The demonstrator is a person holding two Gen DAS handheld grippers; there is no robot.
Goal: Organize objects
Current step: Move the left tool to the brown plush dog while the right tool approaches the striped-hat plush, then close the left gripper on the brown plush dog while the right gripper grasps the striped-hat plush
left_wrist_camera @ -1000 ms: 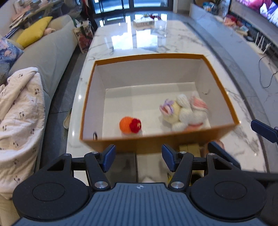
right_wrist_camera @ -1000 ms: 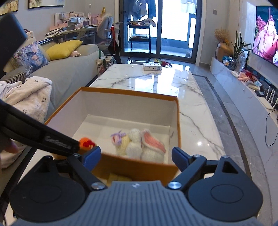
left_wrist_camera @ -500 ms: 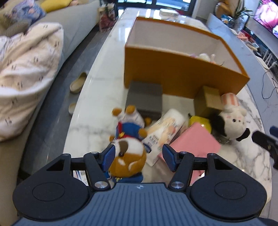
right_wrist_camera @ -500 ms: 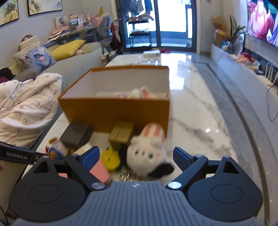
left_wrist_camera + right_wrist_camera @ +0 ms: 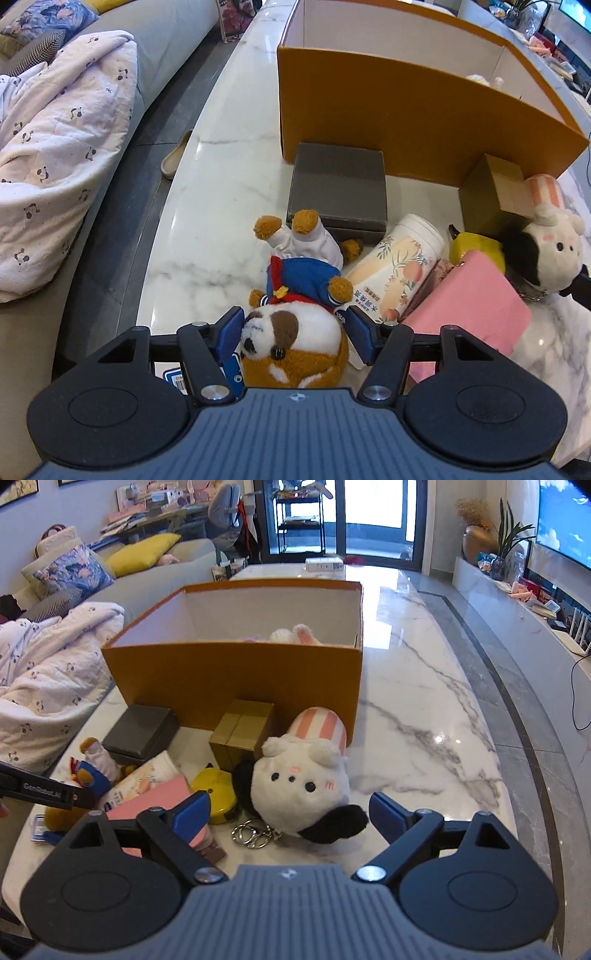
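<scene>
An orange cardboard box (image 5: 406, 118) stands on the marble table (image 5: 207, 206); it also shows in the right wrist view (image 5: 236, 679), with small plush toys (image 5: 295, 635) inside. My left gripper (image 5: 293, 338) is open, its pads on either side of the head of a brown-and-white dog plush (image 5: 295, 332) in blue clothes lying in front of the box. My right gripper (image 5: 290, 814) is open around a white-and-black plush (image 5: 301, 786) with a pink striped hat.
In front of the box lie a grey box (image 5: 338, 188), a small brown carton (image 5: 242, 731), a peach-print bottle (image 5: 397, 269), a pink flat case (image 5: 465, 314), a yellow tape measure (image 5: 216, 790) and a key ring (image 5: 255, 834). A sofa with a blanket (image 5: 62, 147) runs along the left.
Both grippers have pulled back from above the box and come down low over the table. The left one now straddles the dog plush, the right one the white plush.
</scene>
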